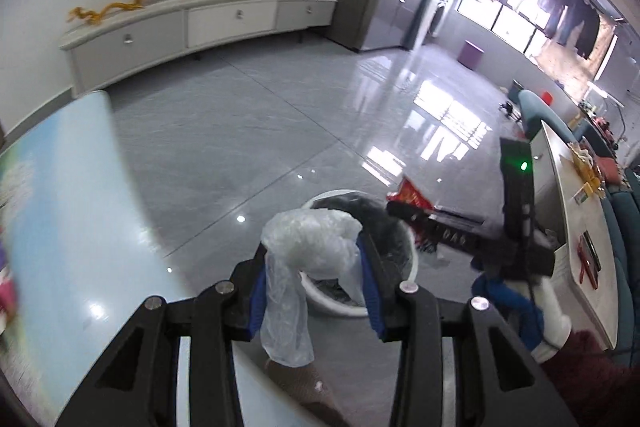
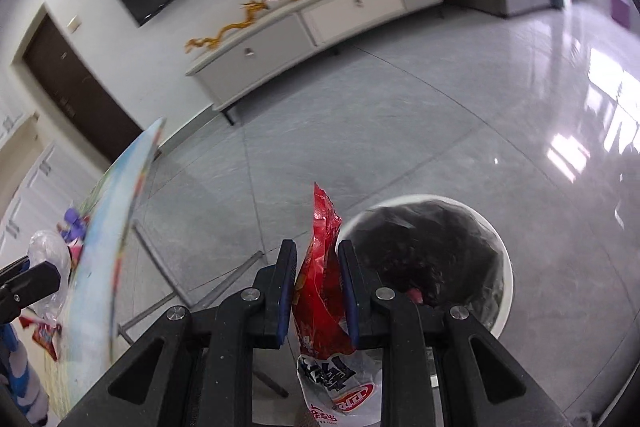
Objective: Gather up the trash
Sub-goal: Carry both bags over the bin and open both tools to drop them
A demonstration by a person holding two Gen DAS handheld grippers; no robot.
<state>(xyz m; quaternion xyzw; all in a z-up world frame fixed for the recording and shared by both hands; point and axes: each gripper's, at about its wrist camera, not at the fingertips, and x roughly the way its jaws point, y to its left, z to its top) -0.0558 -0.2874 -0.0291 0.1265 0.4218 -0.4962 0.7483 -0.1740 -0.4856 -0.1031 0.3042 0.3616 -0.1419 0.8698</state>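
My left gripper (image 1: 312, 247) is shut on a crumpled clear plastic bag (image 1: 308, 239), whose tail hangs down between the blue pads. It hovers over the near rim of a white bin (image 1: 408, 251) with a black liner. My right gripper (image 2: 317, 247) is shut on a red snack wrapper (image 2: 320, 283) that stands upright between its fingers, just left of the bin (image 2: 506, 267). In the left wrist view the red wrapper (image 1: 412, 197) hangs beside the bin's far right rim. At the left edge of the right wrist view, the clear bag (image 2: 48, 255) shows again.
A table with a colourful sky-print cover (image 1: 68, 207) lies to the left, and a pale table (image 1: 576, 211) with small items and a teal sofa to the right. A long white TV cabinet (image 1: 200, 23) lines the far wall. Glossy grey floor tiles surround the bin.
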